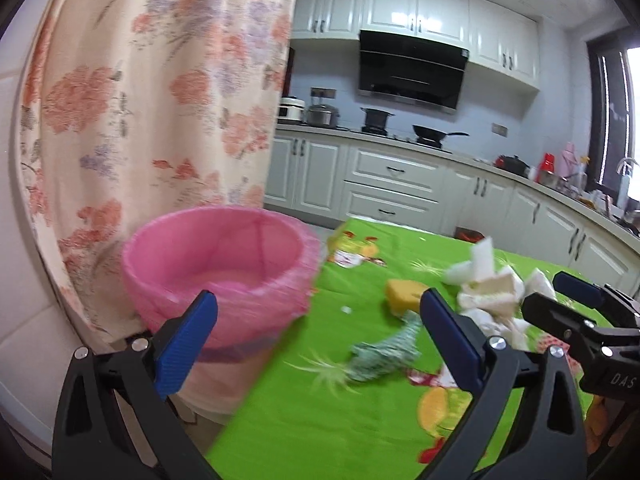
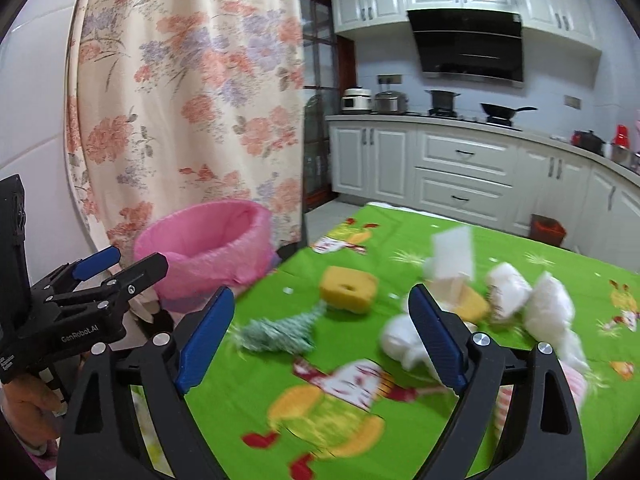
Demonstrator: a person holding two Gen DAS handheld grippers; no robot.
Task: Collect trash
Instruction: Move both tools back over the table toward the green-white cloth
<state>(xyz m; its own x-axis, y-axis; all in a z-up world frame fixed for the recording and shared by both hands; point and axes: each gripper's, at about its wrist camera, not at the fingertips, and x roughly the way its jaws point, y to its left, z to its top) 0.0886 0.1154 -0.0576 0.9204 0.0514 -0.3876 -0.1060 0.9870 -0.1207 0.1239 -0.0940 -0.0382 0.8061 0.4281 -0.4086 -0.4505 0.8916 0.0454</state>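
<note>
White kitchen cabinets run along the back wall under a black hood, with pots and a wok on the counter. Nearer, from the left, hangs a floral curtain; in front of it stands a pink-lined bin, just off the left edge of a table under a green cloth. On the cloth the trash is spread out: a crumpled green scrap nearest the bin, then a yellow sponge, then a heap of white foam and paper pieces to the right.

Both grippers hover over the near edge with nothing between their blue pads. The left gripper is spread wide, framing the bin's side and the scrap; the right gripper is equally wide, over the scrap and sponge.

Only the right view shows a hand under the left gripper, a dark doorway beside the curtain and a red bin on the floor. Only the left view shows the window at far right.
</note>
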